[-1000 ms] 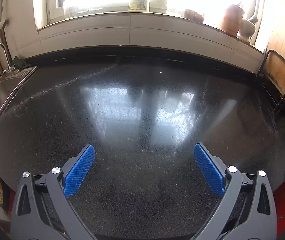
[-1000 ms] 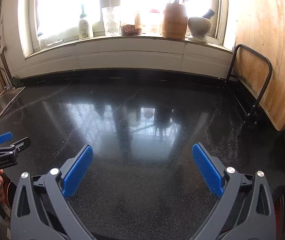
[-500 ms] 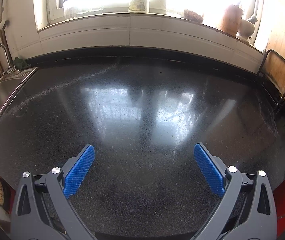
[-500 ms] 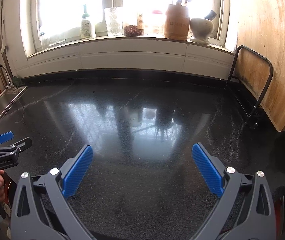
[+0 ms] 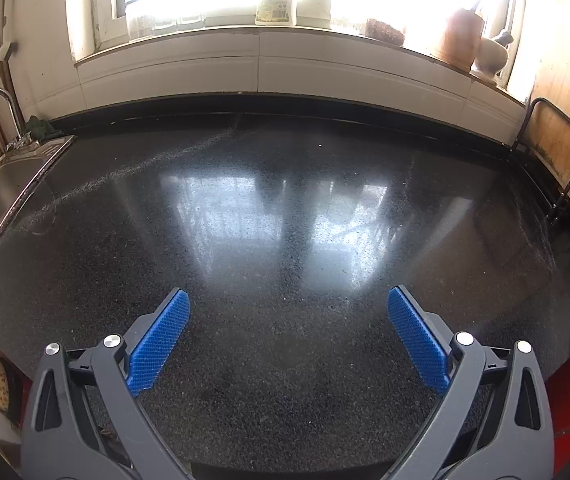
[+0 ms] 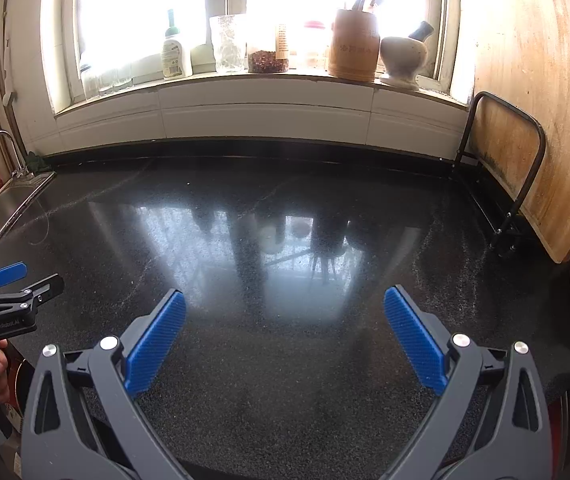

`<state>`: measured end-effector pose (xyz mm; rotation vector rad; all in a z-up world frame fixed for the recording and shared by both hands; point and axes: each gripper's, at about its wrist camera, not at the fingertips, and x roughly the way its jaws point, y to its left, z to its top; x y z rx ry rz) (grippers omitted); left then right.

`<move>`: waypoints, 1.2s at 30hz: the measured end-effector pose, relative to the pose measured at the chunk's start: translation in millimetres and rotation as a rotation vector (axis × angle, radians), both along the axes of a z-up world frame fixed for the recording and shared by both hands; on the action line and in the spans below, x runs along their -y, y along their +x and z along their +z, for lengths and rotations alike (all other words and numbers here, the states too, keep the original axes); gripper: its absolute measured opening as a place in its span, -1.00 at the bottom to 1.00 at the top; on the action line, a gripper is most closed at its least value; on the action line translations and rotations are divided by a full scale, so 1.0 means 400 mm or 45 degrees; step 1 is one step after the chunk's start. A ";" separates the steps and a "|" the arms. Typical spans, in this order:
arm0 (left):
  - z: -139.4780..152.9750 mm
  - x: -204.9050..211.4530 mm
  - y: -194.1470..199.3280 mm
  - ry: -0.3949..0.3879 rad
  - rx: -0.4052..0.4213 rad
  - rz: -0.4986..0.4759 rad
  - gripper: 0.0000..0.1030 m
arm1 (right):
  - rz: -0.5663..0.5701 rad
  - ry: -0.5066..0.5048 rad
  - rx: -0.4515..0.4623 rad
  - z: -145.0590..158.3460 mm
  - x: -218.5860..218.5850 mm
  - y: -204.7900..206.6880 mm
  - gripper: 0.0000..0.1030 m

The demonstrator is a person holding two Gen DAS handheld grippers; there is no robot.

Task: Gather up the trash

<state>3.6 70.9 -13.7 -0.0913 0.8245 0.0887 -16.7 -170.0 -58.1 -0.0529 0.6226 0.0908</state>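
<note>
Two hand-held grippers, left [image 5: 288, 334] and right [image 6: 284, 332], hover spread apart and empty above the black worktop [image 6: 285, 240]; no trash shows, so searching probably comes next.

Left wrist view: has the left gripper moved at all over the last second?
No. The left gripper has not visibly shifted: the sink and the windowsill bottle sit where they did in its view.

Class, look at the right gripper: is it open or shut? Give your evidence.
Open. In the right wrist view the right gripper has its two blue pads set wide apart, with only bare black countertop between them.
</note>
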 end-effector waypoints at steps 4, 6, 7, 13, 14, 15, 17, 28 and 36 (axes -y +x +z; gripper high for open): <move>0.001 0.000 0.000 0.002 0.000 -0.003 0.87 | -0.001 0.001 0.001 0.001 0.000 -0.001 0.86; 0.001 0.000 -0.001 0.004 -0.002 -0.005 0.87 | 0.001 0.001 0.002 0.001 0.001 0.001 0.86; 0.001 0.000 -0.001 0.005 -0.002 -0.005 0.87 | 0.001 0.001 0.003 0.001 0.002 0.001 0.86; 0.002 -0.001 -0.003 0.004 -0.002 -0.009 0.87 | -0.001 0.001 0.002 0.000 0.002 0.000 0.86; 0.003 -0.003 -0.004 0.005 -0.002 -0.012 0.87 | -0.003 0.002 0.000 0.000 0.002 0.000 0.86; 0.003 -0.002 -0.004 0.006 -0.002 -0.013 0.87 | -0.001 0.002 0.000 0.000 0.002 0.000 0.86; 0.005 -0.001 -0.004 0.008 -0.001 -0.014 0.87 | -0.002 0.001 0.000 0.000 0.002 0.001 0.86; 0.009 -0.001 -0.005 0.014 -0.005 -0.014 0.87 | -0.008 0.001 -0.004 -0.003 0.004 -0.008 0.86; 0.012 -0.005 -0.005 0.022 -0.014 -0.024 0.87 | -0.011 0.002 -0.008 -0.004 0.002 -0.011 0.86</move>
